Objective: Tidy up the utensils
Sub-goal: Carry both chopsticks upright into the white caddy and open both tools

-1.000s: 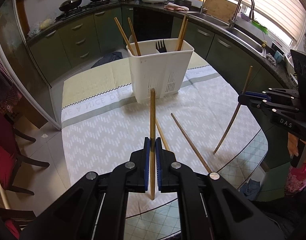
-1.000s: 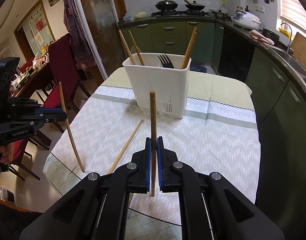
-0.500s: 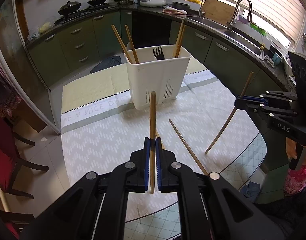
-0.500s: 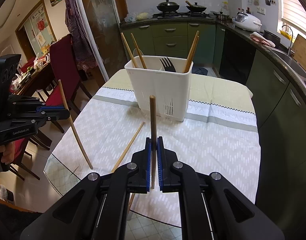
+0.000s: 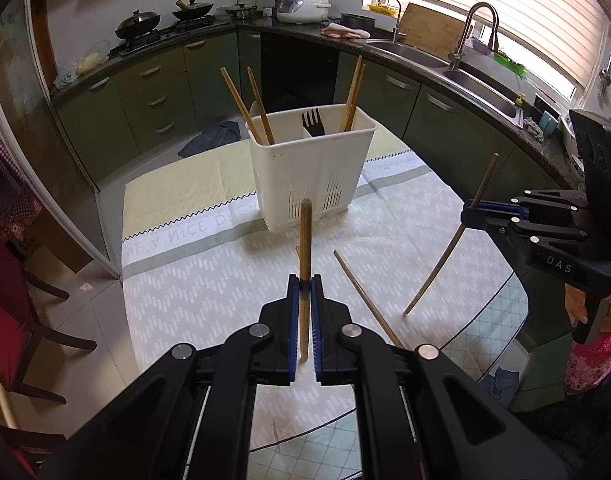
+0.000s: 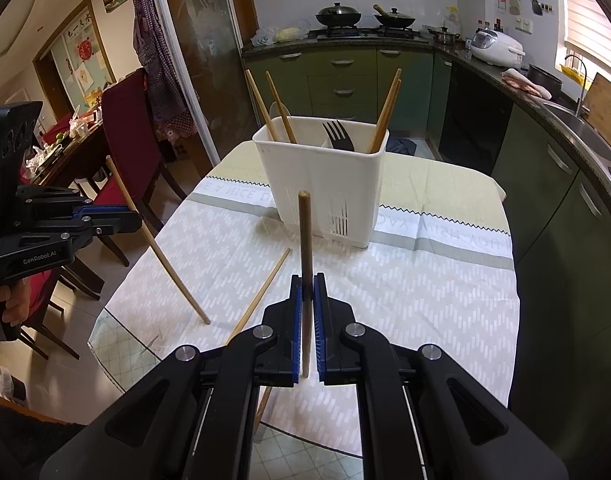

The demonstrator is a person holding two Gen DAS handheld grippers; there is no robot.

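Observation:
My left gripper is shut on a wooden chopstick that stands upright between its blue pads. The right gripper is likewise shut on a second chopstick. Each gripper shows in the other's view: the right gripper at the table's right edge, the left gripper at its left edge, both sticks slanting down to the cloth. A white utensil holder stands ahead, holding several chopsticks and a black fork. One loose chopstick lies on the cloth.
The round glass table wears a patterned cloth. Red chairs stand on the left side. Green kitchen cabinets and a sink curve around the back and right. A person's hand holds the left gripper.
The left gripper's chopstick tip has shifted a little inward over the table. The holder sits slightly lower in the left wrist view. The right gripper has kept still.

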